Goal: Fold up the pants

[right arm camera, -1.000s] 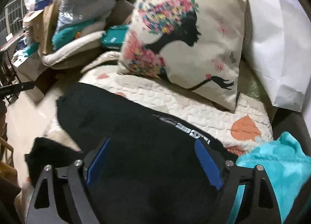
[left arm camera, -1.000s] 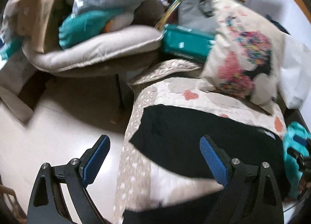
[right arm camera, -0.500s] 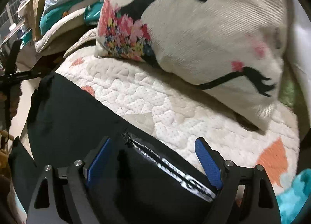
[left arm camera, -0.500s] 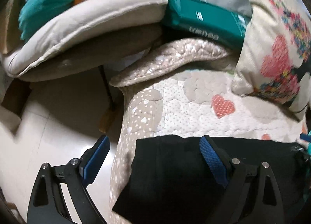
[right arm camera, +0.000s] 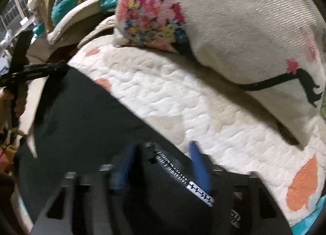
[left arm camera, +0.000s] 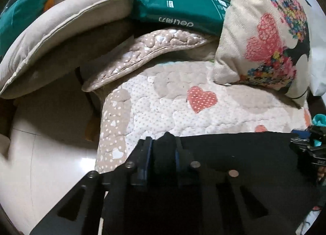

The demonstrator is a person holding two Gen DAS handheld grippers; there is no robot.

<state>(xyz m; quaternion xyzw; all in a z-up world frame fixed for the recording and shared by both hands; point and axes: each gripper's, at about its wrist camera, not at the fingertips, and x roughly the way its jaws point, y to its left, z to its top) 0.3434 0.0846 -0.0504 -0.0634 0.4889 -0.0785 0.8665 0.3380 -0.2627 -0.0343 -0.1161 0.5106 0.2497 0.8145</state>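
Now the black pants [left arm camera: 234, 153] lie flat on the heart-print quilt [left arm camera: 173, 108], below the floral cushion [left arm camera: 264, 37]. Left hand-held gripper [left arm camera: 163, 149] closing, pinching a bunched fold at the far edge. Right hand-held gripper [right arm camera: 161, 165] closing, jaws part-open astride the lettered waistband [right arm camera: 183, 180].

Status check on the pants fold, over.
Left tool closing on black pants edge. Right tool closing around waistband. Pillow behind, not blocking.
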